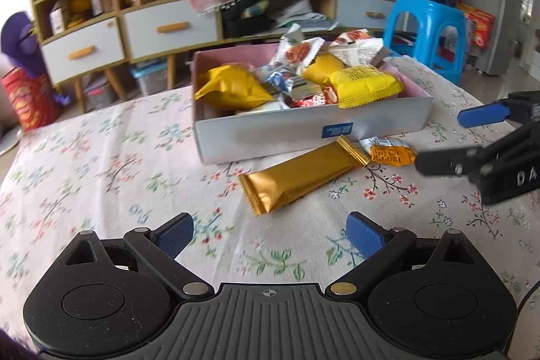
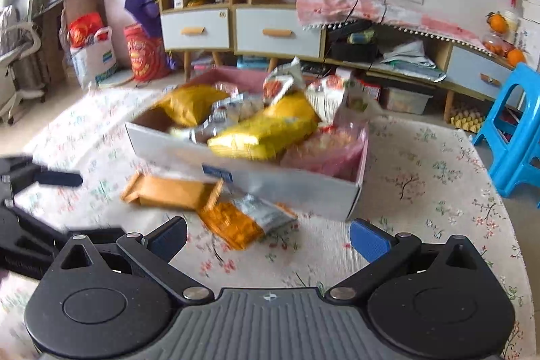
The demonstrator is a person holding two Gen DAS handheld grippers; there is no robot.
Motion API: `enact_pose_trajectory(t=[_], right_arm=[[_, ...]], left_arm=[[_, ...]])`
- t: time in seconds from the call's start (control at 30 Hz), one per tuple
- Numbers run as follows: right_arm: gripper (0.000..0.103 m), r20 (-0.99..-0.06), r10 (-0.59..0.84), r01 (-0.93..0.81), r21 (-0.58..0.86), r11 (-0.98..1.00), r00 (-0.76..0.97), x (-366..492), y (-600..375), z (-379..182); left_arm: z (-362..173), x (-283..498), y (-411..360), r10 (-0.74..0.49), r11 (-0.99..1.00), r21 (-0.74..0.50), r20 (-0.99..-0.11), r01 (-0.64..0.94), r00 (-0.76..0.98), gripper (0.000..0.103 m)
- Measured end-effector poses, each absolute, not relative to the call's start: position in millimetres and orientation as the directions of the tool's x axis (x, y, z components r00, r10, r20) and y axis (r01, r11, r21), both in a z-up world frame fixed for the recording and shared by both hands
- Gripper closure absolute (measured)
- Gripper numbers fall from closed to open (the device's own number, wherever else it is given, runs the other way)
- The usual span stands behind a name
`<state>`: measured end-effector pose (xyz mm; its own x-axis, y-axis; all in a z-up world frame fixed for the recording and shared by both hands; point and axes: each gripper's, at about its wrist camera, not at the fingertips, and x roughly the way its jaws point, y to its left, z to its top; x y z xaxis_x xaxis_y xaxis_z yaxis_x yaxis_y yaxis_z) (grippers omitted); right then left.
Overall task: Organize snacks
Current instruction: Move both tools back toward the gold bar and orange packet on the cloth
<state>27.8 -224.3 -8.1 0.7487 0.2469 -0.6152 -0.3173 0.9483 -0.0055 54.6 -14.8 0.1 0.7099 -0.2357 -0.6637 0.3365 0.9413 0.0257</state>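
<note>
Both my left gripper [image 1: 270, 235] and right gripper [image 2: 268, 238] hang spread wide, holding nothing. The gold bar [image 1: 297, 179] and orange packet [image 1: 391, 152] lie on the floral tabletop [image 1: 101, 164], just beside the full snack box [image 1: 303, 127].

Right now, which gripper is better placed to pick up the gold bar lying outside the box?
Left. The gold bar lies straight ahead of the open left gripper; the right gripper faces the orange packet.
</note>
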Motion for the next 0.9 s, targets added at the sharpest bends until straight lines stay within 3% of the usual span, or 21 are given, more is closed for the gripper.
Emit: enact_pose_trajectory(t=[0.2,0.37,0.73,0.9], right_arm=[[0.01,-0.653,0.264,-0.33,0.022,0.944,0.71,38.0,-233.3,-25.1],[0.01,-0.66,0.274,-0.288,0.09,0.953,0.7,45.7,-239.2,-26.9],[0.01,-0.634,0.365,-0.329,0.18,0.927,0.682,55.0,-224.8,-14.1],[0.01,-0.647,0.305,-0.243,0.186,0.952,0.699,66.0,-221.3,-15.4]], left_arm=[[-11.7,75.2,-14.7,-0.287,0.875,0.14,-0.619,0.463,0.731,0.005],[-15.4,101.9,-7.8,-0.399,0.848,0.009,-0.648,0.53,0.649,0.005],[-20.1,111.5,-14.7,-0.475,0.806,-0.048,-0.649,0.59,0.595,0.007],[-18.5,105.7,-16.0,-0.459,0.825,-0.055,-0.644,0.562,0.612,0.018]])
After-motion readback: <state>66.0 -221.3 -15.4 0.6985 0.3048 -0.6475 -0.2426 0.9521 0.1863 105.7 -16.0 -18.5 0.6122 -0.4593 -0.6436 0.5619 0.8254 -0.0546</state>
